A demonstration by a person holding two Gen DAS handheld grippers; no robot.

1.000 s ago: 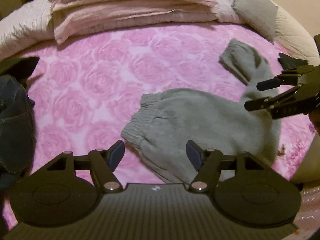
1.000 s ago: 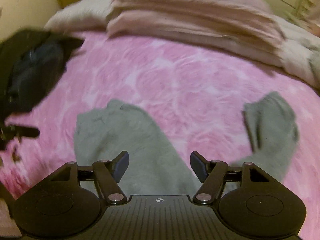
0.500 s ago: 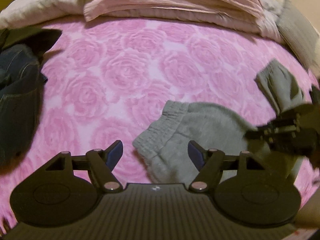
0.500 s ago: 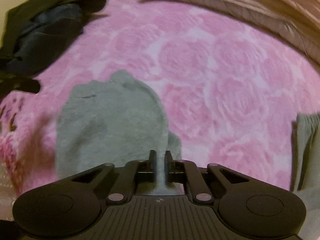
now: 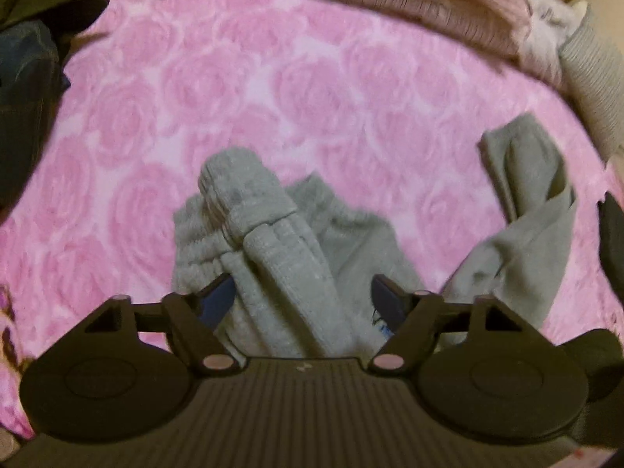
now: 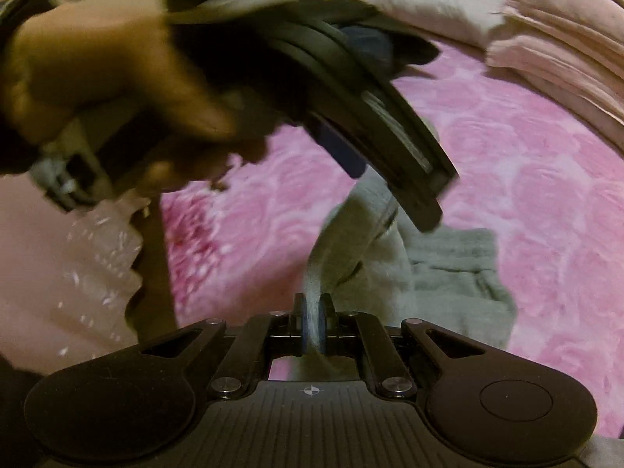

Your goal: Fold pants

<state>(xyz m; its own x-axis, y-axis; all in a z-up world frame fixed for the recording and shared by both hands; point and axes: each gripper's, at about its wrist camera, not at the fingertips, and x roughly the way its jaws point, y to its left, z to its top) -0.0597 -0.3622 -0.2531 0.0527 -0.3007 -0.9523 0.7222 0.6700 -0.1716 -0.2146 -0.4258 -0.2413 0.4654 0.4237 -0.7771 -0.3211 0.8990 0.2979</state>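
Observation:
Grey sweatpants (image 5: 351, 241) lie rumpled on the pink rose bedspread (image 5: 234, 78). Their ribbed waistband (image 5: 241, 195) is bunched up between the fingers of my left gripper (image 5: 302, 302), which stands open around it. One leg (image 5: 526, 195) trails up to the right. In the right wrist view my right gripper (image 6: 312, 323) is shut on a pulled-up fold of the sweatpants (image 6: 448, 269). The left gripper (image 6: 343, 156), held by a hand (image 6: 97, 78), hangs blurred just above the fabric.
Dark jeans and other dark clothes (image 5: 23, 97) are piled at the left edge of the bed. Folded pink blankets (image 5: 351, 0) and a grey pillow (image 5: 592, 78) line the back. Something wrapped in clear plastic (image 6: 97, 273) sits off the near edge of the bed.
My left gripper has moved forward onto the waistband, which now bunches between its open fingers. The right gripper stays shut on the fabric and has swung round toward the left one.

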